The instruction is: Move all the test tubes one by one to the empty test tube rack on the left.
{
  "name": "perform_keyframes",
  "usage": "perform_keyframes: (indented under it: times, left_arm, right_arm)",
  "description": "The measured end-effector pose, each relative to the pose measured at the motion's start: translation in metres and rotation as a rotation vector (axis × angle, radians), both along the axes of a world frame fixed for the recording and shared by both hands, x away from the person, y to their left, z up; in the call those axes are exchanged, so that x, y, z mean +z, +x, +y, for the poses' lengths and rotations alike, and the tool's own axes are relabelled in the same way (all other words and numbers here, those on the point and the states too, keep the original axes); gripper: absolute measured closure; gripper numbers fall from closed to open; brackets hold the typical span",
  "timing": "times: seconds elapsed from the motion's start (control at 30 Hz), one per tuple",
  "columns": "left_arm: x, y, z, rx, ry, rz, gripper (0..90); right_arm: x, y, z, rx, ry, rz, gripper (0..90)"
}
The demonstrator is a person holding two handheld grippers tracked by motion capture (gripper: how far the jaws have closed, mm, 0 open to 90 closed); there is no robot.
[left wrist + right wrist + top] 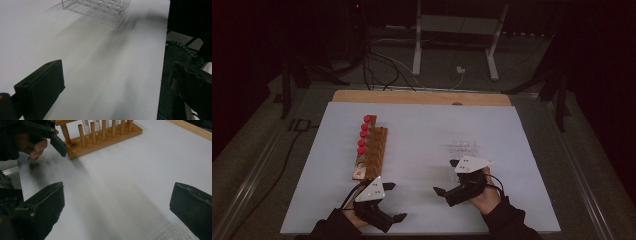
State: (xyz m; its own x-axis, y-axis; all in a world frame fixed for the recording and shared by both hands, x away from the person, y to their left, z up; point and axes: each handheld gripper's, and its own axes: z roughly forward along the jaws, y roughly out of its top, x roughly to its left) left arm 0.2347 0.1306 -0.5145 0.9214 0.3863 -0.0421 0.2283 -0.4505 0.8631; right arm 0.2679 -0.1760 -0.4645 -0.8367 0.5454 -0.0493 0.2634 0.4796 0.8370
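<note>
From the high view, the left hand-held gripper [395,201] sits low at about 7 o'clock on the pale blue-white table [422,130], its jaws spread and holding nothing, pointing toward 3 o'clock. The forearm in a dark sleeve comes in from the bottom edge. Just beyond it, toward 11 o'clock, stands the wooden test-tube rack with red-capped tubes [370,147] (five red caps in a row along its far side). The right hand-held gripper [446,176] lies at about 5 o'clock, jaws also spread and empty, aimed toward 9 o'clock, with the hand wrapped round its rear. Just past it sits the clear plastic tube rack [463,147], near but not touching.

In the left gripper view, the two black jaws stand wide apart above bare table, and the clear plastic tube rack [100,7] lies at 12 o'clock, blurred.

In the right gripper view, the jaws are likewise wide apart; the wooden rack [100,135] stands at 12 o'clock, and the left hand-held gripper [58,143] with its fingers [35,147] shows at 10 o'clock, just beside the rack's near end.
</note>
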Motion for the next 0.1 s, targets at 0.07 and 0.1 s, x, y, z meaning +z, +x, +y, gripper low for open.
perform_keyframes:
  times: [0.07,0.1]
  left_arm:
    - [0.0004,-0.0004,-0.0004,-0.004,-0.006,0.0,0.9]
    - [0.0006,-0.0004,-0.0005,-0.004,-0.009,0.0,0.9]
  right_arm:
    - [0.0002,0.0002,-0.0003,-0.001,0.0,-0.001,0.0]
    - [0.0003,0.0002,-0.0005,-0.002,0.001,-0.001,0.0]
